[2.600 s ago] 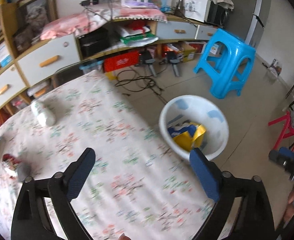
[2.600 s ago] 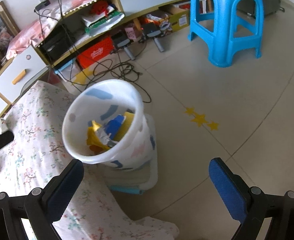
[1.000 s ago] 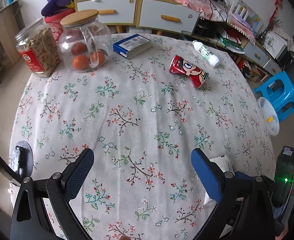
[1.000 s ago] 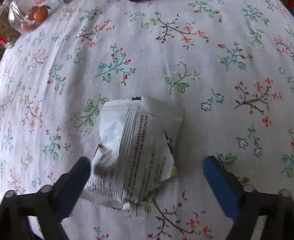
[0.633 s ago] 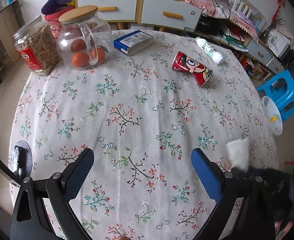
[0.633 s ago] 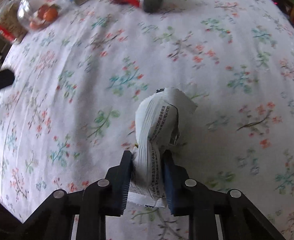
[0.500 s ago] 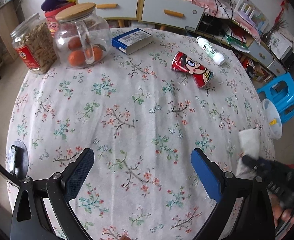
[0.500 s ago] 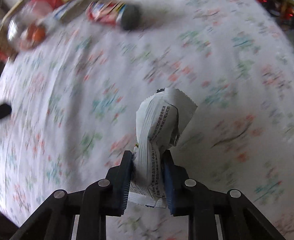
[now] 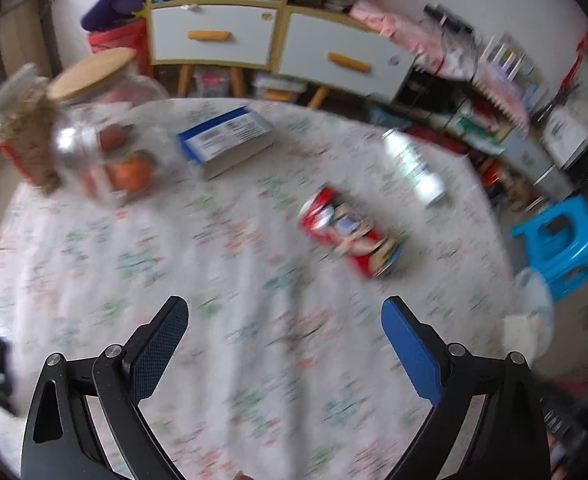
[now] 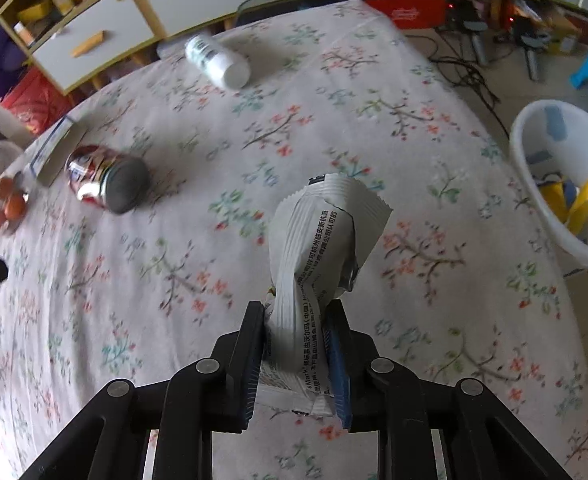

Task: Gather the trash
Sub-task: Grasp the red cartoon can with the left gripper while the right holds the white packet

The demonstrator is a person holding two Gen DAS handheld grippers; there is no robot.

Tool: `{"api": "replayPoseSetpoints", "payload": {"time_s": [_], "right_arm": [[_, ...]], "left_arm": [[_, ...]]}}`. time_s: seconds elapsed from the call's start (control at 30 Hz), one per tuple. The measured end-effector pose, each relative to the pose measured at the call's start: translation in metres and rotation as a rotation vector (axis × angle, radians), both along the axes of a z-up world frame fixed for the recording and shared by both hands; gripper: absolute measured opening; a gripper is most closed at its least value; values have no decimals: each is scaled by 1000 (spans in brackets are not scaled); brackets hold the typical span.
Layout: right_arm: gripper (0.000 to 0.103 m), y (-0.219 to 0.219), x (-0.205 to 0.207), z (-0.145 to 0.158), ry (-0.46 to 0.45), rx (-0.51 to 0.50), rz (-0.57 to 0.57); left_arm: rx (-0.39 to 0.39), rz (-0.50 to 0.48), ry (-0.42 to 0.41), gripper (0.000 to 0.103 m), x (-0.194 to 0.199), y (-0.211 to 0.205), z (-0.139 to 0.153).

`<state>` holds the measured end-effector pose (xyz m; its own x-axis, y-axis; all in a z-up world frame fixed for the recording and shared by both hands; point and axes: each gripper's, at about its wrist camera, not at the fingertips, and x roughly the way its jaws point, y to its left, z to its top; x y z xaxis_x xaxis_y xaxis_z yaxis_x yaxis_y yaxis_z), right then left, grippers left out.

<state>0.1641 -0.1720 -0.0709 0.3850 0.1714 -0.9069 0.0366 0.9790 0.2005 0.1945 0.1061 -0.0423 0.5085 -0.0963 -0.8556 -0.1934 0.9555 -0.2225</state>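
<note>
I have the white wrapper (image 10: 318, 264) pinched between the pads of the right gripper (image 10: 296, 356), which is closed tight on its lower part. The wrapper stands up and forward from the fingers, with its long axis running along the way the gripper points, and its crumpled top end is free in the air above the table (image 10: 254, 128). It does not touch the cloth, as far as I can judge. The relation that matters now is the bin (image 10: 554, 184): it stands on the floor beyond the table edge, to the right of my right fingers and a little ahead, with yellow and blue trash already inside. So I think the next move is to carry the wrapper to the right, past the table rim, until it hangs over the bin mouth, and only then to let go. The right hand is clearly the nearer one to the bin. My left gripper (image 9: 284, 340) has its fingers wide apart and holds nothing; it hovers over the table. In its blurred view the red can (image 9: 350, 236) lies on its side ahead of the fingers and a little to the right, and the white bottle (image 9: 414, 166) lies further behind it. I judge these two are the next trash.
</note>
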Motion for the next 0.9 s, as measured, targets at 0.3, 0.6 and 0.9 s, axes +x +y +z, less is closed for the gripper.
{"api": "replayPoseSetpoints", "payload": {"time_s": [0.3,0.6,0.9], "right_arm": [[28,-32,2,8,-4,16,-40],[29,-53,2,13,-7,35,-74],[29,-51,5,11,-2,32,-61]], "left_arm": [[-88,16,4,78,54,-21,-22],[-115,33,25,65,78,-37,-49],[-159,-92,76,53,91,-46,-54]]}}
